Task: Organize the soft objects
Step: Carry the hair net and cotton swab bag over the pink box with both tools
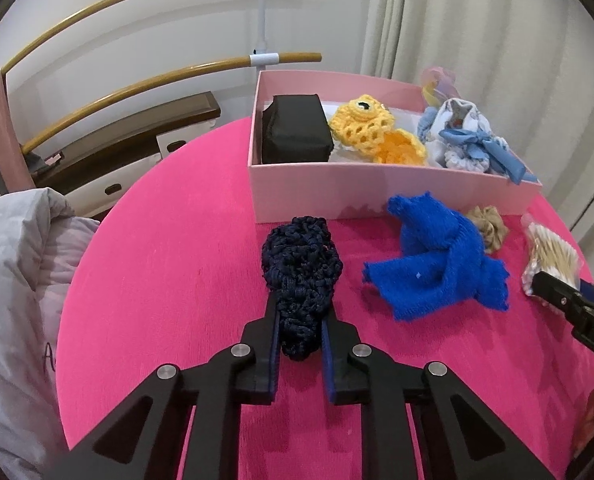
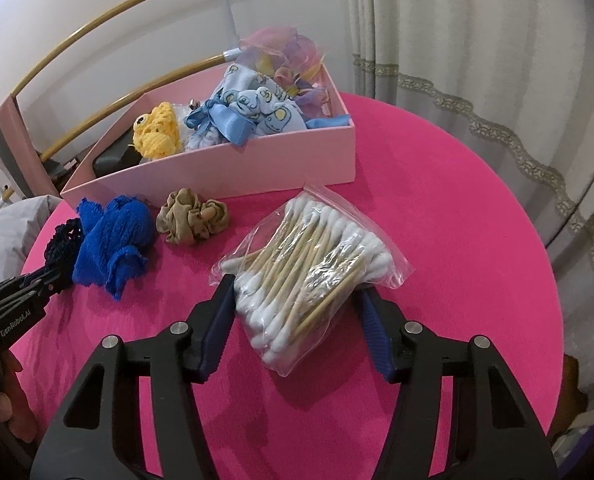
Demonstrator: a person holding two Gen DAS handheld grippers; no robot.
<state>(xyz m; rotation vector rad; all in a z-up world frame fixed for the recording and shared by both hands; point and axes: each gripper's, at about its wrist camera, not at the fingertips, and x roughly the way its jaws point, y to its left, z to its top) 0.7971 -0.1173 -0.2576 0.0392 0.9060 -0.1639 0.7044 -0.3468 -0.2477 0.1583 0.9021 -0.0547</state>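
My left gripper [image 1: 301, 308] is shut on the near end of a dark navy crocheted piece [image 1: 301, 256] that lies on the round pink table [image 1: 169, 280]. To its right are a bright blue knitted cloth [image 1: 437, 256] and a tan scrunchie [image 1: 491, 226]. In the right wrist view my right gripper [image 2: 297, 288] grips a clear bag of cotton swabs [image 2: 317, 248], a pad pressing on each side. The open pink box [image 2: 217, 176] stands behind, with the blue cloth [image 2: 113, 240] and scrunchie [image 2: 191, 216] in front of it.
The box [image 1: 337, 188] holds a black pouch [image 1: 295, 130], a yellow crocheted toy [image 1: 369, 126], pale blue baby cloths with a ribbon [image 1: 465, 136] and pastel tulle [image 2: 281, 52]. Grey bedding [image 1: 17, 280] lies off the table's left edge. Curtains [image 2: 477, 60] hang at the right.
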